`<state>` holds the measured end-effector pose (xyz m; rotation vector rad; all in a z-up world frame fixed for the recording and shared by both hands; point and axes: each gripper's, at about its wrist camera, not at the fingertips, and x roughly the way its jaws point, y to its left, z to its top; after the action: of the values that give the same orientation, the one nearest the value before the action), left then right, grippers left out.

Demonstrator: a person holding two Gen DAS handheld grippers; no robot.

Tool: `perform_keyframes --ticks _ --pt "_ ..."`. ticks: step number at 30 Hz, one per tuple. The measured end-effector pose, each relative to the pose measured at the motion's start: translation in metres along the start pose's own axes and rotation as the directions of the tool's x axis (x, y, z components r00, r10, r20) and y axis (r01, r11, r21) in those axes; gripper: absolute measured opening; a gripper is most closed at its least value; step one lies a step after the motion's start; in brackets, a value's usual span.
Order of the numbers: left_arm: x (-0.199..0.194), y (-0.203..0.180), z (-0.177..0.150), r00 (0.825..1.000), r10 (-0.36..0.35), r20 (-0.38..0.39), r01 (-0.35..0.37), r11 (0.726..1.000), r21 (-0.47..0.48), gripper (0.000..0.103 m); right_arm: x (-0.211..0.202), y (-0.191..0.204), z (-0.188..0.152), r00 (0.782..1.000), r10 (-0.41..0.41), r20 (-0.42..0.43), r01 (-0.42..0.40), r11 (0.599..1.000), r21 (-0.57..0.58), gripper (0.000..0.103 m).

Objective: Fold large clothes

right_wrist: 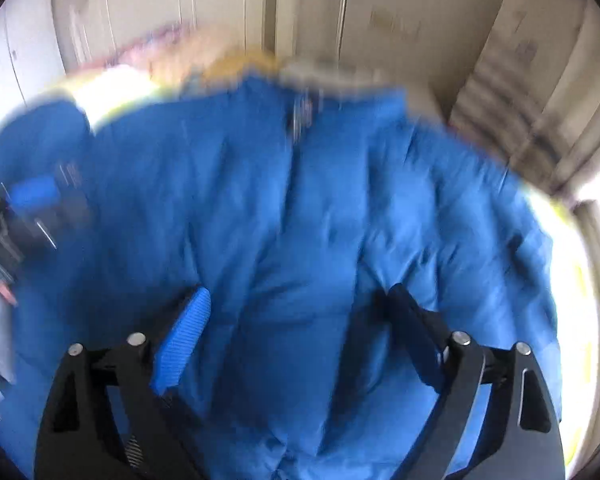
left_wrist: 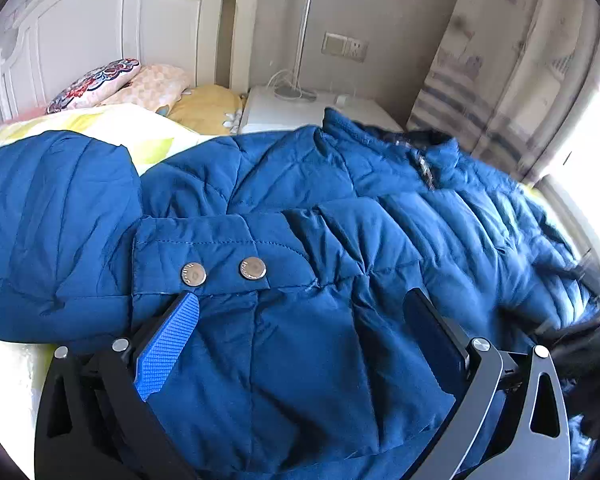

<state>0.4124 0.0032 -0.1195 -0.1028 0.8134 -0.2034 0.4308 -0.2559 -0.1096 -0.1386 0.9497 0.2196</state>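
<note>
The jacket [left_wrist: 320, 208] is deep blue, quilted, with two silver snaps [left_wrist: 253, 268] on its cuff. The left tool [left_wrist: 300, 312] has one ribbed bright-blue pad [left_wrist: 168, 344] on black arms; the right tool [right_wrist: 296, 312] matches. The bed sheet [left_wrist: 148, 128] is pale yellow with lime patches. One pillow [left_wrist: 96, 84] has red, white and navy flowers, another [left_wrist: 208, 108] is mustard yellow. The headboard [left_wrist: 100, 28] is cream.

right view motion-blurred; jacket [left_wrist: 300, 220] cut off below; bed [left_wrist: 100, 120] mostly covered
</note>
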Motion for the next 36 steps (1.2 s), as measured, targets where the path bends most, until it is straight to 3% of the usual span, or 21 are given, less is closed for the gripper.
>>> perform_keyframes --ticks 3,6,8,11,13,17,19,21,22,23,25,27,28,30,32,34,36 --pt "-0.028 0.028 0.001 0.997 -0.033 0.069 0.041 0.992 -0.117 0.098 -0.016 -0.006 -0.005 1.0 0.007 0.013 -0.008 0.998 0.07 0.09" --pt "-0.076 0.083 -0.005 0.982 -0.022 0.189 0.077 0.954 -0.289 0.098 -0.04 -0.006 -0.017 0.994 -0.023 0.103 0.015 0.997 0.079 0.09" --pt "-0.107 0.135 -0.015 0.966 0.02 0.259 0.098 0.896 -0.433 0.098 -0.054 -0.01 -0.027 0.984 -0.074 0.16 0.061 0.995 0.082 0.09" --pt "-0.145 0.222 -0.038 0.942 0.139 0.307 0.097 0.761 -0.642 0.098 -0.063 -0.018 -0.043 0.975 -0.093 0.201 0.07 0.99 0.119 0.09" --pt "-0.163 0.275 -0.051 0.932 0.217 0.291 0.07 0.678 -0.732 0.098 -0.049 -0.03 -0.047 0.983 -0.078 0.164 0.053 0.987 0.151 0.09" --pt "-0.171 0.349 -0.057 0.931 0.233 0.28 0.101 0.575 -0.812 0.098 -0.037 -0.034 -0.046 0.988 -0.08 0.134 0.057 0.984 0.169 0.09" --pt "-0.168 0.367 -0.05 0.934 0.223 0.28 0.111 0.563 -0.819 0.098 -0.037 -0.032 -0.047 0.988 -0.082 0.133 0.06 0.985 0.161 0.09" --pt "-0.16 0.38 -0.037 0.937 0.222 0.27 0.103 0.564 -0.819 0.089 -0.036 -0.034 -0.047 0.988 -0.074 0.138 0.051 0.985 0.166 0.09" --pt "-0.156 0.382 -0.032 0.936 0.226 0.268 0.096 0.571 -0.815 0.068 -0.037 -0.035 -0.048 0.988 -0.07 0.14 0.046 0.984 0.17 0.09" --pt "-0.15 0.383 -0.027 0.94 0.204 0.274 0.109 0.583 -0.805 0.039 -0.036 -0.035 -0.048 0.987 -0.069 0.144 0.044 0.984 0.172 0.09" --pt "-0.143 0.376 -0.025 0.945 0.17 0.279 0.134 0.579 -0.804 0.009 -0.036 -0.036 -0.047 0.986 -0.066 0.155 0.039 0.984 0.175 0.09" --pt "-0.153 0.356 -0.022 0.923 0.198 0.33 0.141 0.625 -0.768 0.007 -0.039 -0.038 -0.048 0.983 -0.056 0.177 0.023 0.982 0.186 0.09" --pt "-0.163 0.326 -0.014 0.902 0.202 0.381 0.143 0.693 -0.707 0.005 -0.043 -0.041 -0.049 0.978 -0.049 0.203 0.007 0.979 0.202 0.09" --pt "-0.172 0.275 0.002 0.885 0.164 0.435 0.153 0.781 -0.605 0.005 -0.052 -0.05 -0.053 0.966 -0.035 0.255 -0.03 0.969 0.247 0.09" --pt "-0.176 0.211 0.019 0.877 0.055 0.478 0.196 0.866 -0.46 0.005 -0.057 -0.059 -0.056 0.957 -0.033 0.287 -0.055 0.954 0.294 0.09" --pt "-0.173 0.15 0.033 0.877 -0.059 0.477 0.235 0.918 -0.318 0.005 -0.06 -0.069 -0.059 0.95 -0.031 0.31 -0.08 0.938 0.338 0.09" --pt "-0.159 0.083 0.042 0.882 -0.189 0.432 0.289 0.941 -0.178 0.005 -0.064 -0.076 -0.062 0.942 -0.031 0.334 -0.101 0.923 0.371 0.09"
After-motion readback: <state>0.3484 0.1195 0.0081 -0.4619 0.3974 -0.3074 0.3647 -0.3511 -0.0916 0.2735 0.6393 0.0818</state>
